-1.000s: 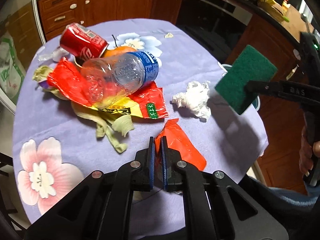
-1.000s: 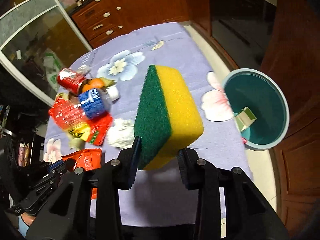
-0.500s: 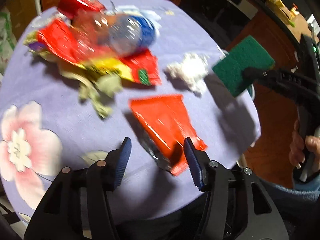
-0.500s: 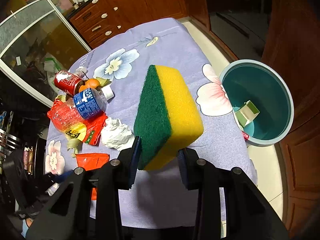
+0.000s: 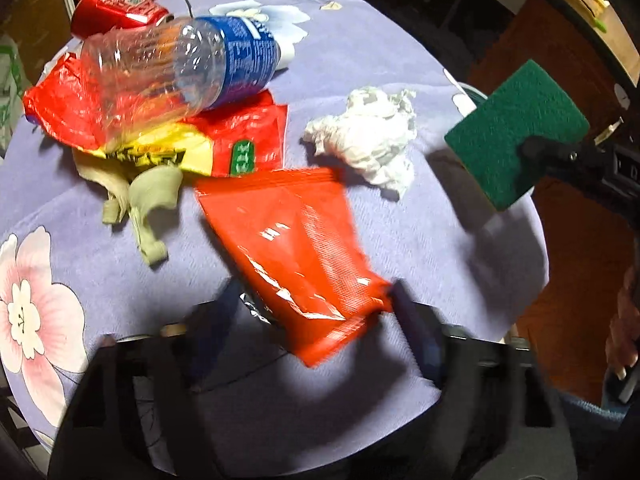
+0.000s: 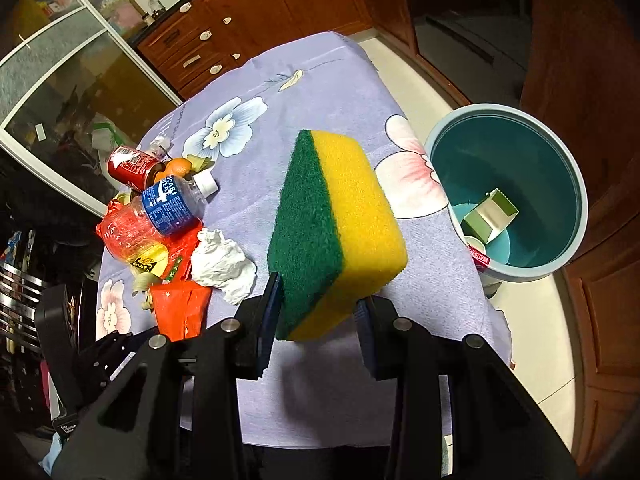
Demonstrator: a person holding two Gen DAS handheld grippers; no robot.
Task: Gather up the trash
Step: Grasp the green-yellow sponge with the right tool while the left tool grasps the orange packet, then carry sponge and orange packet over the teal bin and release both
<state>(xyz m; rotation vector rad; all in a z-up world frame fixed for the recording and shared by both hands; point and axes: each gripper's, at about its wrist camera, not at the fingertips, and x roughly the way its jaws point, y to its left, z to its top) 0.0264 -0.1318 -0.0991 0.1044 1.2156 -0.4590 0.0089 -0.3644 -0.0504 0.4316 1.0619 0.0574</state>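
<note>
An orange foil wrapper (image 5: 296, 240) (image 6: 180, 308) lies flat on the lilac flowered tablecloth (image 5: 440, 240). My left gripper (image 5: 316, 308) is open, low over the cloth, with the wrapper's near end between its blurred fingers. Past it lie a crumpled white tissue (image 5: 368, 136) (image 6: 222, 264), a clear bottle with a blue label (image 5: 180, 64), a red can (image 5: 116, 8), a red-and-yellow wrapper (image 5: 240, 136) and pale peel strips (image 5: 148, 200). My right gripper (image 6: 316, 312) is shut on a yellow-and-green sponge (image 6: 340, 224) (image 5: 516, 132), held above the table's right side.
A teal bin (image 6: 576, 184) stands on the floor beside the table's right edge, with a small carton (image 6: 490, 216) inside. An orange fruit (image 6: 178, 166) sits by the can. Wooden cabinets run behind the table. A hand grips the right tool's handle.
My left gripper went from shut to open and dropped toward the table, so the orange wrapper's near end now sits between its fingers. The right gripper drifted slightly, still holding the sponge.
</note>
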